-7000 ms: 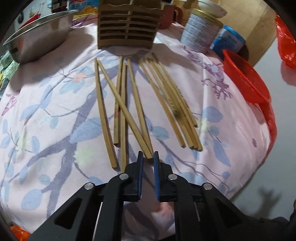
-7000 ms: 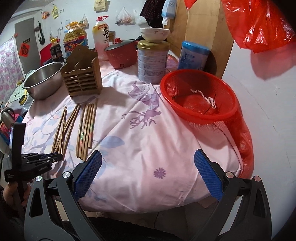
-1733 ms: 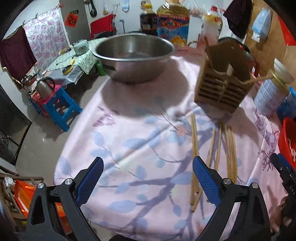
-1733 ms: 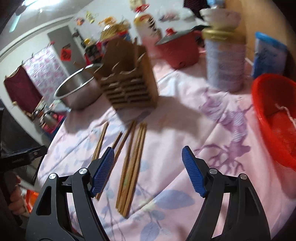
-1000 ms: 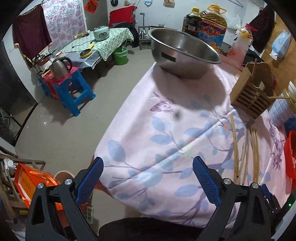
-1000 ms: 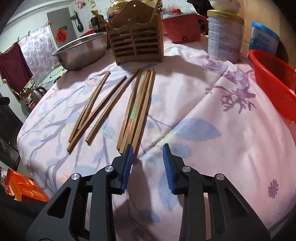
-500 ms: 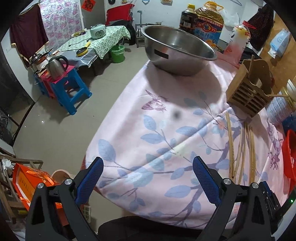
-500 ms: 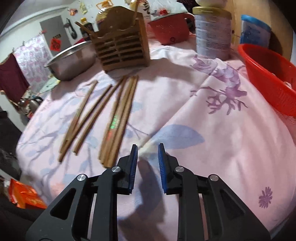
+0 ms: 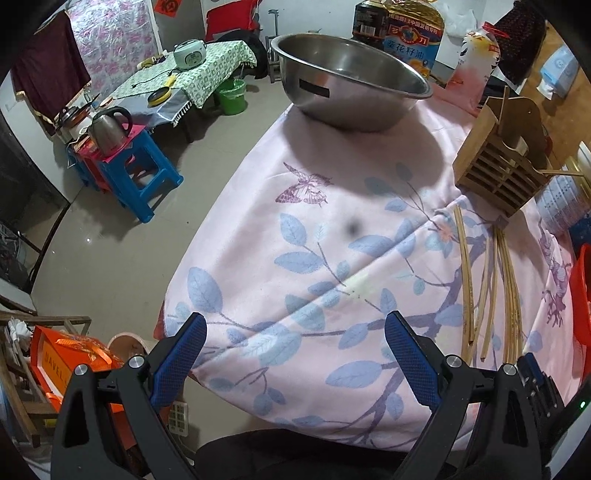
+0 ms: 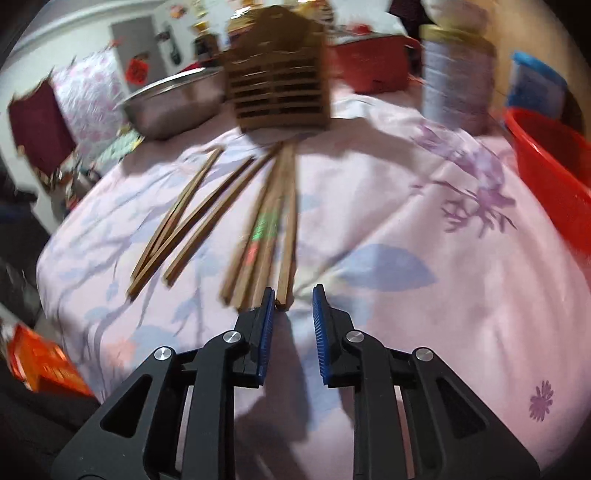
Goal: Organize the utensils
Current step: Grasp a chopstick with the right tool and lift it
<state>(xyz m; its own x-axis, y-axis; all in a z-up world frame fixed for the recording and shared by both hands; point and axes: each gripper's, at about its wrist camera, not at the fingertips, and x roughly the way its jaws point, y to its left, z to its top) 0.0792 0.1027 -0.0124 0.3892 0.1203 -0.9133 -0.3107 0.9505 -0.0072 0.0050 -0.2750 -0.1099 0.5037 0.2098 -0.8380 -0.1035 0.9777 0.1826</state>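
Several wooden chopsticks [image 10: 258,229] lie on the pink floral tablecloth [image 10: 406,229], pointing toward a slatted wooden utensil holder [image 10: 279,75]. My right gripper [image 10: 293,301] is narrowly open and low over the cloth, its fingertips at the near end of the rightmost chopstick [image 10: 288,236], which lies between the jaws. Nothing is gripped. The view is blurred. My left gripper [image 9: 295,354] is wide open and empty over the table's left edge. The chopsticks [image 9: 487,280] and holder [image 9: 506,162] show at its right, with chopsticks standing in the holder.
A steel bowl [image 9: 347,85] stands at the far left of the table, an oil jug [image 9: 402,29] behind it. A red basket [image 10: 554,173], a tall tin [image 10: 458,77] and a red pot [image 10: 369,66] stand to the right. A blue stool [image 9: 136,173] stands on the floor.
My right gripper, which narrowed over the last second, has opened slightly and moved forward to the near end of the rightmost chopstick. The left gripper stays wide open, shifting only slightly.
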